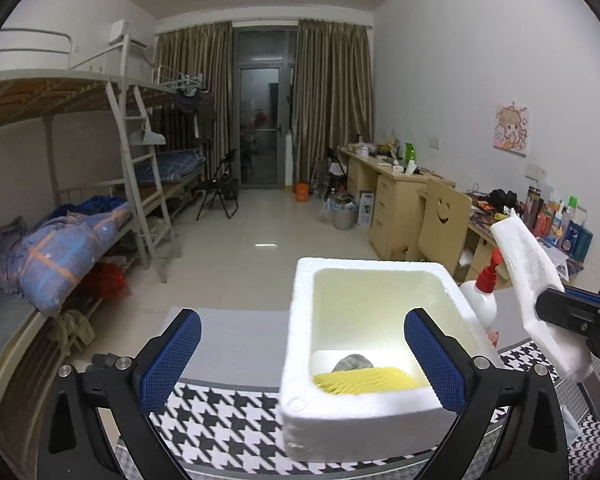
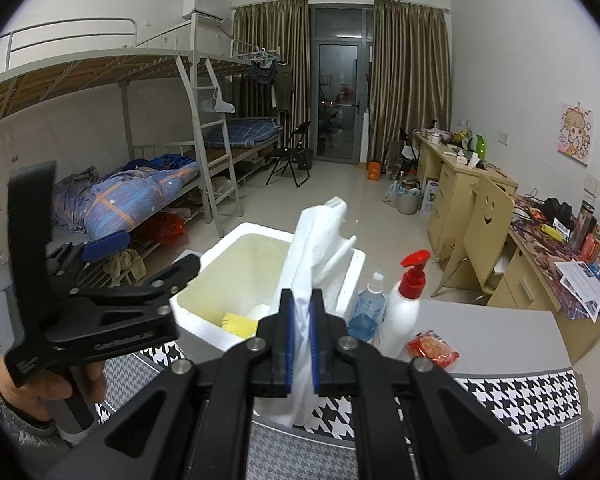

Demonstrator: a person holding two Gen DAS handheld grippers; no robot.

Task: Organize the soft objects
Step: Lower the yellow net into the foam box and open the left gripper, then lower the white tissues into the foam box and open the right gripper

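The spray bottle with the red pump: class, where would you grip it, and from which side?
Grip the spray bottle around its white body, below the red pump. It stands upright, so come in level. Approach from the near right, above the red packet: the foam box and blue bottle crowd its left. This is a judgement from its pose.

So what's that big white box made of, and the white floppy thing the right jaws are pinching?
The box looks like foam, probably polystyrene: thick matte walls with a grainy, crumbly-looking surface and rounded edges. The floppy sheet looks like thin soft foam wrap or tissue-like paper; it bends, creases and droops above the right gripper. Which of those it is, I can't tell.
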